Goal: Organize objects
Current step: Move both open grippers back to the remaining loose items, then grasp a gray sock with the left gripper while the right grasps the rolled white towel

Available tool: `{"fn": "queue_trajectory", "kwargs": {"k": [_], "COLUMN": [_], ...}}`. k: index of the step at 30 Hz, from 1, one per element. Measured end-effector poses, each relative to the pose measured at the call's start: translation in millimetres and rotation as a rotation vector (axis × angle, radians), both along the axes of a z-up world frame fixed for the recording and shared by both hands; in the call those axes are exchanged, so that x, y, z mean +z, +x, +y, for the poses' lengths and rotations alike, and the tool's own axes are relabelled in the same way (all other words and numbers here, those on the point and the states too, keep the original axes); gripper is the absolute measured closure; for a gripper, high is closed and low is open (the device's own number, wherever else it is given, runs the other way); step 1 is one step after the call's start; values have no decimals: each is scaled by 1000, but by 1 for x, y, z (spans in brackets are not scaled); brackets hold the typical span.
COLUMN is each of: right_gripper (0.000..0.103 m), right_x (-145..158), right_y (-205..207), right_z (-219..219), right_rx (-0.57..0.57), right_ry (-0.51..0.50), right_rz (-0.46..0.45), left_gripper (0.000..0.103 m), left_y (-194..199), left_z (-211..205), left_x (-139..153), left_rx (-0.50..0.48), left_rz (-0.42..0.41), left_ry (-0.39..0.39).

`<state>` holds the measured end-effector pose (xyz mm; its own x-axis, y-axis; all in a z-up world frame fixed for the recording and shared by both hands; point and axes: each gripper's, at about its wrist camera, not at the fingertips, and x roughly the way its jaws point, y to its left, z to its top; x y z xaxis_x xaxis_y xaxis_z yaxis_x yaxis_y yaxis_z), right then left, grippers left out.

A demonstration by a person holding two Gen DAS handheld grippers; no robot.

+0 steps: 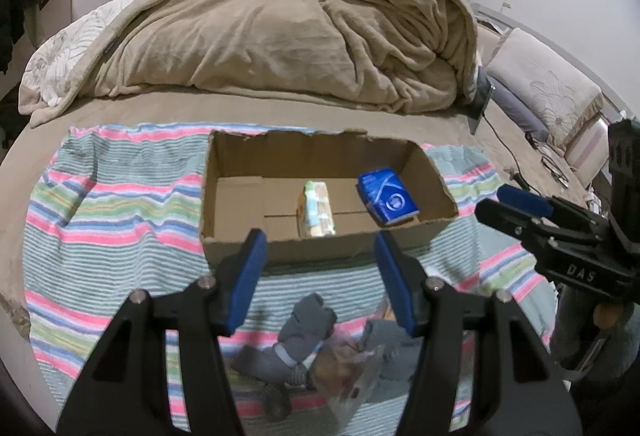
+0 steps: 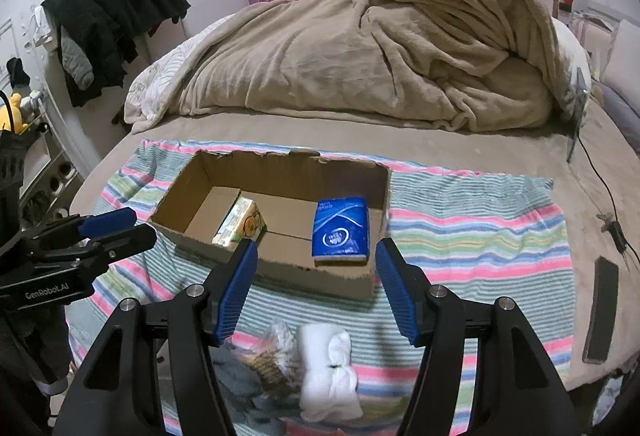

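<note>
An open cardboard box (image 1: 320,252) (image 2: 280,268) sits on a striped towel (image 1: 112,220) (image 2: 472,236) on the bed. Inside lie a blue tissue pack (image 1: 387,198) (image 2: 340,230) and a green-yellow pack (image 1: 316,210) (image 2: 240,222). My left gripper (image 1: 318,276) is open and empty, above grey socks (image 1: 304,332) and a clear plastic packet (image 1: 344,376) in front of the box. My right gripper (image 2: 314,288) is open and empty, above a rolled white sock (image 2: 328,372). The right gripper also shows at the right of the left wrist view (image 1: 516,208).
A heaped beige blanket (image 1: 288,32) (image 2: 380,52) fills the far half of the bed. A black flat device (image 2: 600,312) and a cable (image 2: 608,196) lie right of the towel. Dark clothes (image 2: 108,20) hang at the left. Pillows (image 1: 548,88) lie at the right.
</note>
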<state>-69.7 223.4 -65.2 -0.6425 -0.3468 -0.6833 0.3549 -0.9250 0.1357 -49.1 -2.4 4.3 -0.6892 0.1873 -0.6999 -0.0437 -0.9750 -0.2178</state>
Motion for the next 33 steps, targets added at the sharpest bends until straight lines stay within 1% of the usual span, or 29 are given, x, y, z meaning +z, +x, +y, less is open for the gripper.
{"fn": "queue_trajectory", "kwargs": {"k": [5,11,18,23,33], "right_gripper": [38,38,38,38,38], "right_x": [-1,-8,-22,-34,-64], "right_y": [13,24,34,38,35], "right_z": [5,7,8,8,19], "right_rx": [-3,-8,-7,-3,-13], "right_ry": [2,13,20,22,18], "right_rz": [-5,-24,-54,-80,-152], "left_gripper": [45,45,45,45,45], "left_y": [11,26,40,45,38], "left_z": [1,-2,-10,-8,-4], "left_x": [0,-12,-36,-51,-81], "left_rx": [-1,5,29,26,18], "left_rz": [-5,-33,-93,-131,-210], "left_ry": [-3,0,-2,-5,-49]}}
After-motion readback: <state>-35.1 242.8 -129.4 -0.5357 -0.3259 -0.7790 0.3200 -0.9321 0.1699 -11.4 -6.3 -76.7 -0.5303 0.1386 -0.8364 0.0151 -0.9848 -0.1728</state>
